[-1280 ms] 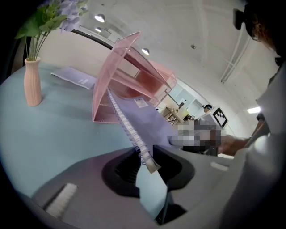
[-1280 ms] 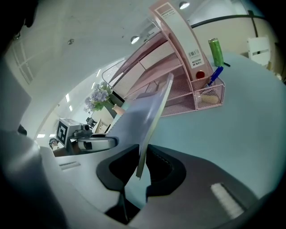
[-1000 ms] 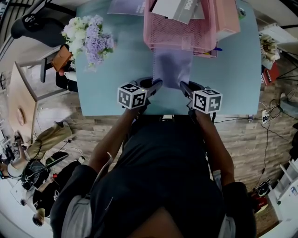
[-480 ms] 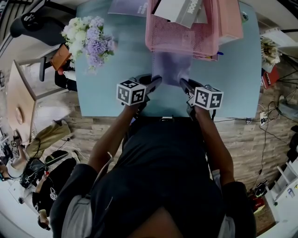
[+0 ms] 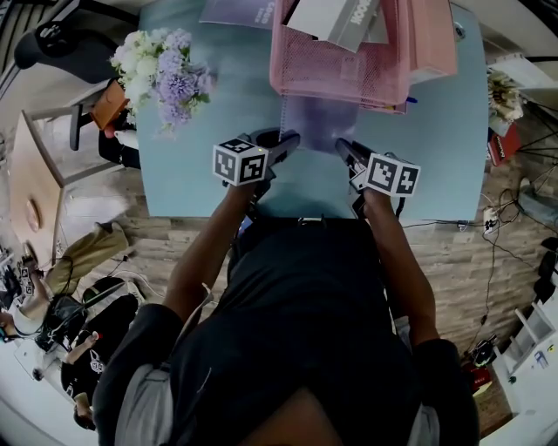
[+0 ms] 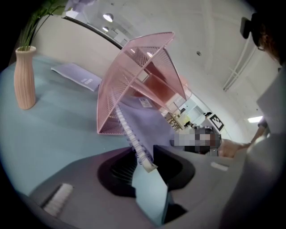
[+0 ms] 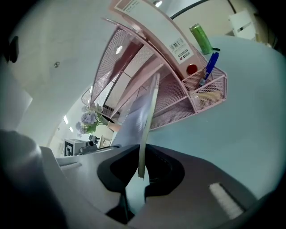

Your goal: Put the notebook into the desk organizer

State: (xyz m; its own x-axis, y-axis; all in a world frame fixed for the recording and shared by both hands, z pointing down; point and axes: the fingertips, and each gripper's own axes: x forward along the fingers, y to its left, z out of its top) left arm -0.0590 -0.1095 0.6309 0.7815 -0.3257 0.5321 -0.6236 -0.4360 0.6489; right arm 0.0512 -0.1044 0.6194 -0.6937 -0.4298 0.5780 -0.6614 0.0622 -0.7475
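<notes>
My left gripper (image 6: 143,163) and right gripper (image 7: 140,172) each clamp a near corner of the notebook (image 5: 320,122). It looks thin, light and floppy, so holding both corners suits sliding it into the organizer (image 5: 340,65) at twelve o'clock.

The pale blue bench (image 5: 436,148) is occupied by a pink organizer (image 5: 336,65), a flower vase (image 5: 161,74) at upper left and a booklet (image 5: 240,12).

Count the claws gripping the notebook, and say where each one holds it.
2. The left claw pinches the notebook at its spiral edge; the right claw pinches the opposite edge. Neither is hidden.
</notes>
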